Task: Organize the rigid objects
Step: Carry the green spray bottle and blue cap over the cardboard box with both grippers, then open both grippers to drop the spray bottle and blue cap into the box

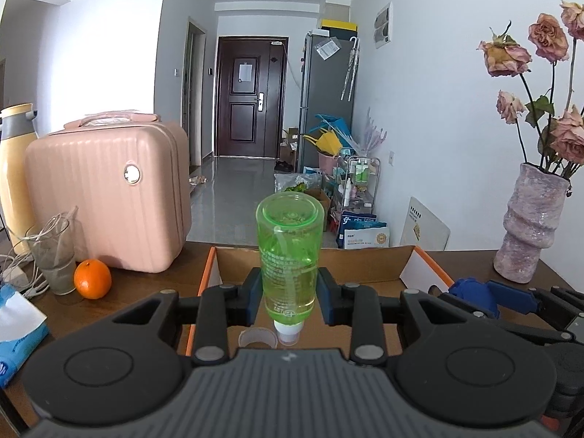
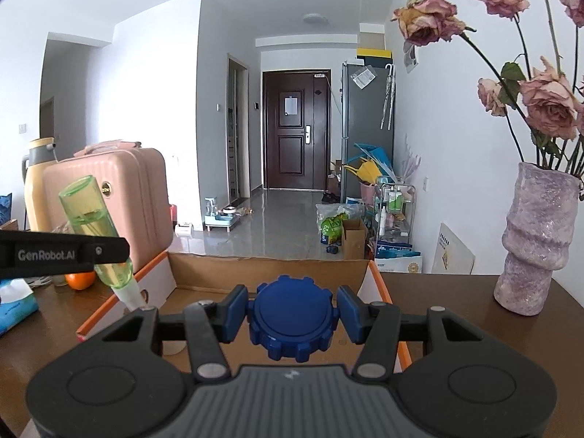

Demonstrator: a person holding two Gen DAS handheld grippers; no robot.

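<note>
My left gripper (image 1: 290, 292) is shut on a green transparent bottle (image 1: 288, 255), held upside down with its white cap (image 1: 288, 332) pointing into the open cardboard box (image 1: 365, 255). A small clear cup (image 1: 255, 339) lies in the box beside the cap. My right gripper (image 2: 292, 314) is shut on a round blue toothed lid (image 2: 294, 323), held over the same box (image 2: 270, 268). The green bottle also shows in the right wrist view (image 2: 96, 230), at the left, with the left gripper's black finger across it. The blue lid shows in the left wrist view (image 1: 472, 292), at the right.
A pink suitcase (image 1: 106, 197), a yellow thermos (image 1: 14, 175), a glass with cables (image 1: 54, 252), an orange (image 1: 92, 279) and a blue tissue pack (image 1: 14, 332) stand left of the box. A purple vase (image 2: 533, 241) with dried roses stands at the right. The table's far edge is just behind the box.
</note>
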